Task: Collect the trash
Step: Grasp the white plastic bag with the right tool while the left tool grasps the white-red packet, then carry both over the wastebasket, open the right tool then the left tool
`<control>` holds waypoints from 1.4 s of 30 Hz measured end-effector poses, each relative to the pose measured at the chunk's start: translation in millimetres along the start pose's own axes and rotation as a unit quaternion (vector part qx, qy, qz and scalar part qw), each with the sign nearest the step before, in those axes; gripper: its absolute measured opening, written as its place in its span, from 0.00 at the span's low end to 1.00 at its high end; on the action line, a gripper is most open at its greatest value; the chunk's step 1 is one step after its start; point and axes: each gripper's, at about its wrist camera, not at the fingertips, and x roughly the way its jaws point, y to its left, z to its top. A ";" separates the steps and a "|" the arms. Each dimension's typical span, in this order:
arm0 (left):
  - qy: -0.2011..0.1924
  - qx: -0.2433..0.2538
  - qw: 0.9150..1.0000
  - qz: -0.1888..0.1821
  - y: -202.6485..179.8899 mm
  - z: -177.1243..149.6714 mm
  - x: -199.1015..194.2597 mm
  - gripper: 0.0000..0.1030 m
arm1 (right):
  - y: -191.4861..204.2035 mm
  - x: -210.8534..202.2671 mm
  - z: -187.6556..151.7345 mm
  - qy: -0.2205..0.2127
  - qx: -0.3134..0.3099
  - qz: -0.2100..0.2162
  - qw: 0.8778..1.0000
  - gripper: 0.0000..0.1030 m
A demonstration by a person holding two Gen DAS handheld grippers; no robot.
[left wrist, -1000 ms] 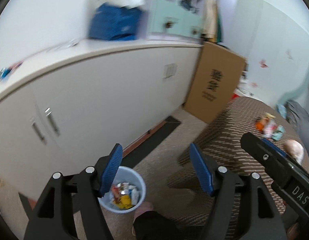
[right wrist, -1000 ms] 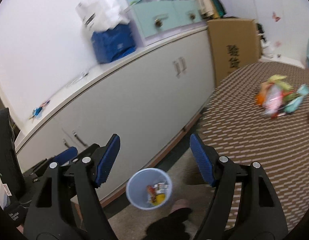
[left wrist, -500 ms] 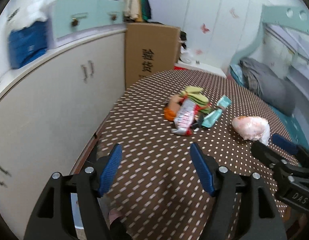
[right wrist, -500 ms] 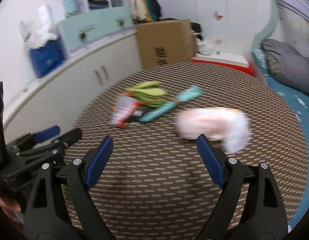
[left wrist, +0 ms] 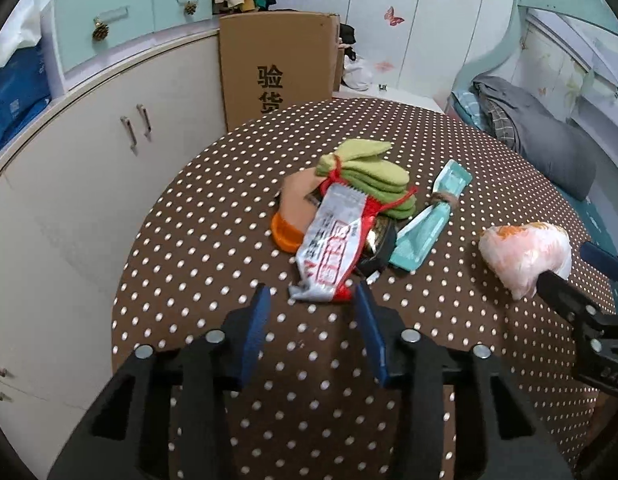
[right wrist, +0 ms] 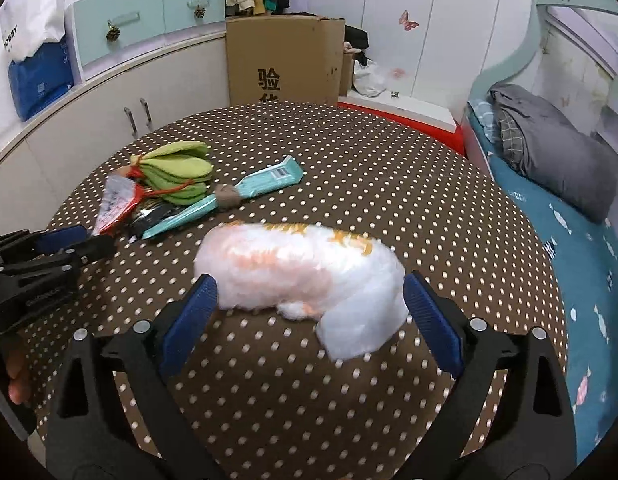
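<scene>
On the brown dotted round table [left wrist: 213, 248] lies a heap of trash: a silver and red snack wrapper [left wrist: 333, 244], a teal wrapper [left wrist: 429, 216], green felt leaves [left wrist: 369, 176] and an orange piece [left wrist: 287, 236]. My left gripper [left wrist: 313, 324] is open and empty, its tips just short of the silver wrapper. A crumpled pink and white plastic bag [right wrist: 301, 268] lies to the right. My right gripper [right wrist: 309, 312] is open wide, with its jaws on either side of the bag's near end. The bag also shows in the left wrist view [left wrist: 525, 252].
A white cabinet [left wrist: 89, 152] runs along the left, with a cardboard box [left wrist: 277, 64] at its far end. A bed with a grey blanket [right wrist: 549, 148] stands to the right. The heap also shows in the right wrist view [right wrist: 169, 188].
Both grippers swung up from the blue bin on the floor to the table. The left one has closed in on the trash heap and the right one on the pink bag.
</scene>
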 end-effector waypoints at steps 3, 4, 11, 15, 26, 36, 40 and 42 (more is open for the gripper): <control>-0.001 0.010 1.000 0.002 -4.3 4.7 4.4 0.30 | -1.0 13.2 6.2 0.014 -0.005 0.008 1.000 0.91; -0.002 0.012 1.000 0.003 -5.5 7.1 5.8 0.30 | -0.6 16.4 8.1 0.016 -0.005 0.012 1.000 0.91; -0.020 0.002 1.000 0.002 2.1 2.5 -5.5 0.28 | -7.6 34.9 10.4 0.036 0.019 0.039 0.998 0.78; -0.031 -0.016 0.999 -0.008 11.8 -3.0 -19.5 0.28 | -10.8 30.1 8.3 0.032 0.026 0.038 0.998 0.39; -0.057 -0.039 0.997 -0.022 26.7 -23.4 -51.1 0.23 | 5.1 -12.4 -5.6 -0.011 0.034 0.055 0.998 0.29; -0.066 -0.060 0.995 -0.039 43.1 -56.1 -78.3 0.22 | 50.5 -51.2 -16.2 -0.029 0.018 0.112 0.993 0.29; -0.080 -0.074 0.994 -0.034 57.4 -67.0 -94.6 0.22 | 80.2 -59.6 -18.9 -0.030 0.001 0.130 0.991 0.29; -0.089 -0.082 0.992 -0.024 68.0 -71.7 -102.9 0.22 | 99.5 -63.2 -19.6 -0.029 -0.010 0.143 0.989 0.29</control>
